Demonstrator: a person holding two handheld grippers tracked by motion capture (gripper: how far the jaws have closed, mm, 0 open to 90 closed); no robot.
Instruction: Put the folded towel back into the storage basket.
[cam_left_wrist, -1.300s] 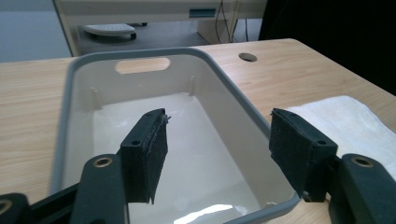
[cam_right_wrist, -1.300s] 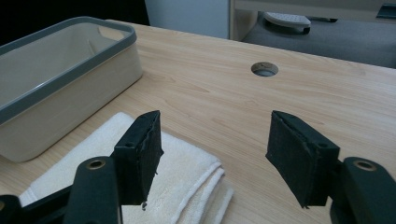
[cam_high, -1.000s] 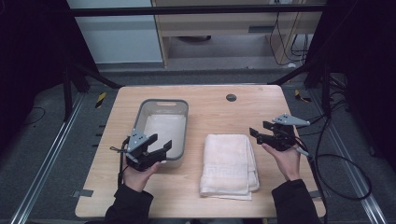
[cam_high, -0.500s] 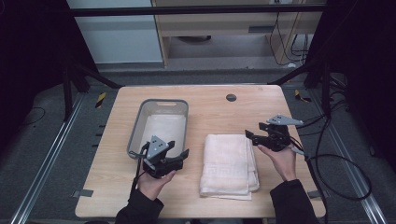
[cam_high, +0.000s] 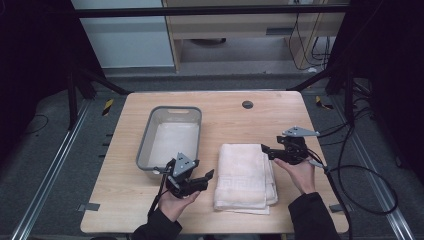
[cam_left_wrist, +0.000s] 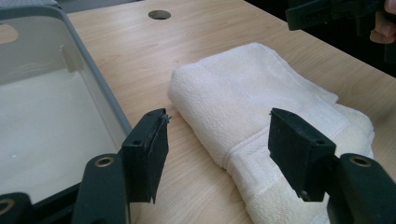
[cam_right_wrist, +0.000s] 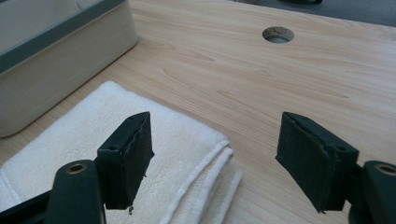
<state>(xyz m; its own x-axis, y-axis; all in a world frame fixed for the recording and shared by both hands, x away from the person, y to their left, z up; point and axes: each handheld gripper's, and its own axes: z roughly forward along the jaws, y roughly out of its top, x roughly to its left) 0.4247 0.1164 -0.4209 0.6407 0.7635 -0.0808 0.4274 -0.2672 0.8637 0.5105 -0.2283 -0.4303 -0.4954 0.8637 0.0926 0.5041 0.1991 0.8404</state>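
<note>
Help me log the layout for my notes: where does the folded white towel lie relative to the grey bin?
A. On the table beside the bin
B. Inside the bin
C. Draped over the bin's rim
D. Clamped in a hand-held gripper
A: the folded towel lies flat on the wooden table, beside the grey bin and outside it, and neither open hand-held gripper touches it.

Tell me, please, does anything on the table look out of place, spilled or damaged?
Nothing stands out. The folded towel lies flat beside the empty bin, and both the left gripper and right gripper are open.
</note>
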